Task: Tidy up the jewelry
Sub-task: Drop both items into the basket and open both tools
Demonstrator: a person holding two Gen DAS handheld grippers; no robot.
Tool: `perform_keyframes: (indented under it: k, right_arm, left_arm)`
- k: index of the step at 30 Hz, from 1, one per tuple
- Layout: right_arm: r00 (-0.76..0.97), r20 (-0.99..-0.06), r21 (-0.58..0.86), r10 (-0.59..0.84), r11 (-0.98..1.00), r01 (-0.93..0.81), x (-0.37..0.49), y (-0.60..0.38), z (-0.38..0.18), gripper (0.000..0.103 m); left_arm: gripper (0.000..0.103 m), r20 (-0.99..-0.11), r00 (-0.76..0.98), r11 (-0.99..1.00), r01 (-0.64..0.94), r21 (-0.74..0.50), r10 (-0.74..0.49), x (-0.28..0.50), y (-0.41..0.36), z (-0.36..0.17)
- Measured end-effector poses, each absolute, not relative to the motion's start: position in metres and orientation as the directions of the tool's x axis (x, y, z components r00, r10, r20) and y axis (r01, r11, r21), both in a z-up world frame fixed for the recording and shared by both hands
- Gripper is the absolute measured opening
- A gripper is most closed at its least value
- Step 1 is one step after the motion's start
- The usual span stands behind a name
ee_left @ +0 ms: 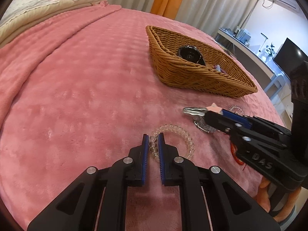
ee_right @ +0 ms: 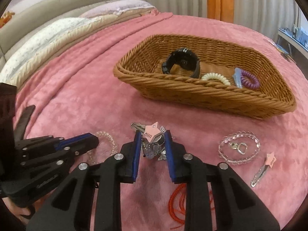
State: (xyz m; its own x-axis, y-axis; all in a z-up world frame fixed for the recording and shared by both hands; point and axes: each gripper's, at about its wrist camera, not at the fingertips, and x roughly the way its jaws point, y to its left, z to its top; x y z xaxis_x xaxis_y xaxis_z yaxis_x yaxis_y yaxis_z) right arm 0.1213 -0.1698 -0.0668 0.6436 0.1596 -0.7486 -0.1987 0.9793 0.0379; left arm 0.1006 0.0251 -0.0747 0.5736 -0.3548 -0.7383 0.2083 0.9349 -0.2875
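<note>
- The left claw (ee_left: 153, 138) is closed on the near side of a clear spiral hair tie (ee_left: 174, 141); its blue pads (ee_left: 145, 144) pinch the coil where it lies on the bed's pink blanket (ee_left: 86, 88).
- The hair tie is a see-through ring of plastic coils, lying flat, with most of the loop free to the right of the claw.
- The right claw (ee_right: 152, 134) stands around a small glittery heap of silver jewelry (ee_right: 154, 150). Its blue pads (ee_right: 137, 144) sit close on either side, but whether they press on the heap I cannot tell.
- A pink star hair clip (ee_right: 150, 132) with a silver prong lies on top of that heap, between the tips of the right claw.
- To the right, on the blanket, lies a clear beaded bracelet (ee_right: 238, 148) with two small silver rings (ee_right: 238, 147) inside its loop.
- Further right is a second pink star clip (ee_right: 263, 167), well apart from the first.
- A red cord (ee_right: 179, 202) lies loose near the right claw's base.
- Beyond both claws sits a brown wicker basket (ee_right: 192, 94). It holds a black watch (ee_right: 181, 61), a cream spiral tie (ee_right: 215, 78), a purple spiral tie (ee_right: 250, 79) and a pale blue clip (ee_right: 237, 77).
- Pillows (ee_right: 57, 32) and curtains (ee_right: 250, 0) lie at the far end.
</note>
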Motion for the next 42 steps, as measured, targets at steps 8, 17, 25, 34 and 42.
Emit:
perform_keyframes:
  k: [8,17,25,34,42]
  right_arm:
    - [0.685,-0.695,0.147,0.220,0.975,-0.164,0.096,-0.205,-0.044,0.022]
    - [0.780,-0.592,0.147,0.203,0.979,-0.143,0.077,-0.230,0.020,0.022]
    - [0.842,-0.521,0.128,0.138,0.988,-0.083,0.127,-0.263,0.070,0.022]
    - [0.800,-0.595,0.151,0.076,0.988,0.018,0.212,-0.289,0.030,0.022]
    - [0.733,-0.675,0.169,0.087,0.985,0.039,0.248,-0.298,-0.013,0.022]
  left_arm:
    - [0.008,-0.693,0.617,0.928,0.237,-0.288,-0.373,0.092,0.024,-0.064]
    - [0.008,-0.581,0.689,0.900,0.301,-0.315,-0.433,0.079,0.015,-0.014]
    - [0.008,-0.443,0.778,0.893,0.351,-0.280,-0.445,0.115,-0.014,0.062]
    - [0.008,-0.472,0.762,0.893,0.325,-0.313,-0.443,0.196,-0.047,0.031]
    - [0.008,-0.549,0.714,0.901,0.335,-0.275,-0.434,0.218,-0.060,-0.008]
